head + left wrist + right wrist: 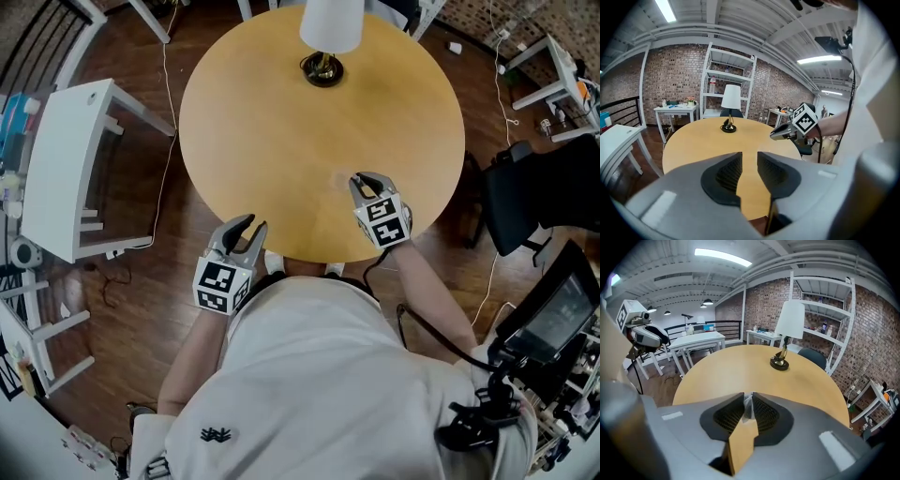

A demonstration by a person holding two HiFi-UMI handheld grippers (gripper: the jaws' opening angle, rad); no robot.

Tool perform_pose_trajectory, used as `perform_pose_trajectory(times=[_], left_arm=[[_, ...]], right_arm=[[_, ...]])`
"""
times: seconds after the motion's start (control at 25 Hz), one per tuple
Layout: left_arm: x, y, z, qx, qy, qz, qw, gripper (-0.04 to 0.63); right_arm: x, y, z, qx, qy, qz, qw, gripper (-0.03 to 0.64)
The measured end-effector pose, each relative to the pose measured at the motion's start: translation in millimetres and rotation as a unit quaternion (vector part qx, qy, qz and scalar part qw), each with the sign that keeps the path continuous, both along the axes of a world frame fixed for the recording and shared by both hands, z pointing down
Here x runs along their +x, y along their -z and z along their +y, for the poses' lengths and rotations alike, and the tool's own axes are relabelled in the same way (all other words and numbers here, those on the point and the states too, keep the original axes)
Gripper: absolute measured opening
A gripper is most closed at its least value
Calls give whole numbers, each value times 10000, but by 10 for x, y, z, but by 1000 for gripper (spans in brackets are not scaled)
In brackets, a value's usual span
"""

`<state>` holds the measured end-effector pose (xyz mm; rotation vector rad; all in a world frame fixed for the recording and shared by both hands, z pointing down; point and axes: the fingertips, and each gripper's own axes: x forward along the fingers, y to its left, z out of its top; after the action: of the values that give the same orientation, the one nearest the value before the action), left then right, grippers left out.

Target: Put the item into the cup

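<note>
My right gripper (367, 178) hangs over the near right part of the round wooden table (272, 141). Its jaws are shut, and in the right gripper view (748, 403) a thin pale, translucent sliver (747, 405) is pinched between the pads; what it is I cannot tell. My left gripper (251, 225) is just off the table's near edge, over the floor. It stands open with nothing between its pads (749, 161); only tabletop shows through the gap. The left gripper view also catches the right gripper (777, 135) from the side. No cup is in any view.
A lamp with a white shade (330, 23) and dark base (322, 69) stands at the table's far side. A white desk (66, 169) is to the left, a black chair (534, 192) to the right, white shelving (729, 79) beyond. Cables run over the dark wooden floor.
</note>
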<state>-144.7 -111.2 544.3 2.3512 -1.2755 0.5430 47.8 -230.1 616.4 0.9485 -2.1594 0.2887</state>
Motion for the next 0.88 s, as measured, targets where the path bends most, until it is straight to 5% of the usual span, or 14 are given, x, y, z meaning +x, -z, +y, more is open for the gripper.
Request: perform_pose_trajectory(times=[0.44, 0.88], left_arm=[[-491, -83, 203, -103, 579, -81, 9982, 81], [-538, -45, 319, -178, 708, -88, 9973, 81]], right_arm=[[-350, -380, -107, 10, 534, 538, 9971, 60], [-315, -584, -74, -224, 744, 808, 9937, 92]])
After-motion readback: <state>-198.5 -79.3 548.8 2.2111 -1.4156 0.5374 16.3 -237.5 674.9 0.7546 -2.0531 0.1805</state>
